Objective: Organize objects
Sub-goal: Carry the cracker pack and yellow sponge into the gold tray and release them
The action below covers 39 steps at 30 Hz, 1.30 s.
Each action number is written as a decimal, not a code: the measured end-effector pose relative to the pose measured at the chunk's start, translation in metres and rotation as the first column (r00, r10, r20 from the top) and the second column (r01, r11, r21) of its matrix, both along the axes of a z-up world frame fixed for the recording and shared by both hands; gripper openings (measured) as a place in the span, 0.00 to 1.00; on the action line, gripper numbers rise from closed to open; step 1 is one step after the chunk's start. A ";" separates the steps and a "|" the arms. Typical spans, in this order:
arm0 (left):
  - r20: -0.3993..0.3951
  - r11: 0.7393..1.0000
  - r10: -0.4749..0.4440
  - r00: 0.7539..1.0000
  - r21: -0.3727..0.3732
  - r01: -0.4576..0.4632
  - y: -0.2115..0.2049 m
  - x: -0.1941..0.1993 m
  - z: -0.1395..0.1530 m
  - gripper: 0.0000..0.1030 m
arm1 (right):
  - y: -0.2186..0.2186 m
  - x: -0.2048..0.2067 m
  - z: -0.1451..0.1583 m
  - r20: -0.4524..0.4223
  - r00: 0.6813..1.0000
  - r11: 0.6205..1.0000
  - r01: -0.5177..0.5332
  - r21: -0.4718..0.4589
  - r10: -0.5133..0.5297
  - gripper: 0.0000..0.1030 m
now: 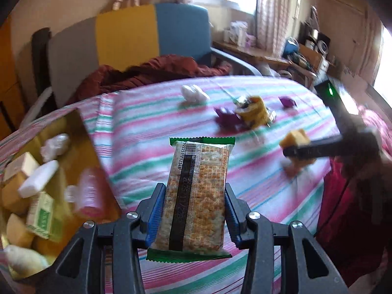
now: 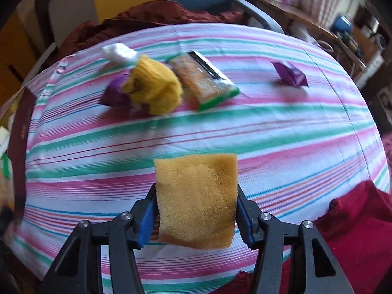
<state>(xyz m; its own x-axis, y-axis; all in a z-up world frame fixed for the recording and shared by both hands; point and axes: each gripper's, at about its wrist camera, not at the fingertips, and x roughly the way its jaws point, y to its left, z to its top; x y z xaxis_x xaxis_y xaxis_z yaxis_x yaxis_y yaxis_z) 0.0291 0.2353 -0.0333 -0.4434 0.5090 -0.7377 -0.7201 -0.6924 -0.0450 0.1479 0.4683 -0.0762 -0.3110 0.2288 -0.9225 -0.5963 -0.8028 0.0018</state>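
My left gripper (image 1: 194, 191) is shut on a snack bar packet (image 1: 198, 191) with green ends, held upright above the striped cloth. An open box (image 1: 80, 132) with a gold inside sits just to its left, holding several small items. My right gripper (image 2: 196, 191) is shut on a yellow sponge (image 2: 198, 198), lifted off the cloth. In the left wrist view the right gripper (image 1: 297, 150) and the sponge (image 1: 295, 139) show at the right. Farther back lie a yellow knitted thing (image 2: 154, 88), a second green-edged packet (image 2: 203, 80), a white bundle (image 2: 118, 51) and two purple packets (image 2: 291, 74).
The striped cloth (image 2: 220, 132) covers a round table. The box's dark red side (image 2: 22, 132) stands at the table's left edge. A red sleeve (image 2: 355, 223) is at the lower right. Behind the table are a chair (image 1: 152, 34) with a dark red garment (image 1: 156, 69) and a cluttered shelf (image 1: 306, 54).
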 end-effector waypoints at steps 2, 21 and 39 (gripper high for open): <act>-0.021 0.999 0.042 0.999 0.013 -0.042 -0.012 -0.003 0.009 0.44 | -0.004 -0.005 0.003 -0.022 0.999 1.000 -0.025 0.009 0.025 0.56; -0.018 0.930 0.362 0.932 0.076 -0.360 -0.123 -0.044 0.032 0.44 | -0.139 -0.080 0.057 -0.251 0.908 0.939 -0.342 0.027 0.337 0.56; 0.131 0.804 0.563 0.816 0.143 -0.577 -0.240 -0.055 0.019 0.44 | -0.252 -0.155 0.069 -0.289 0.762 0.805 -0.592 0.051 0.579 0.56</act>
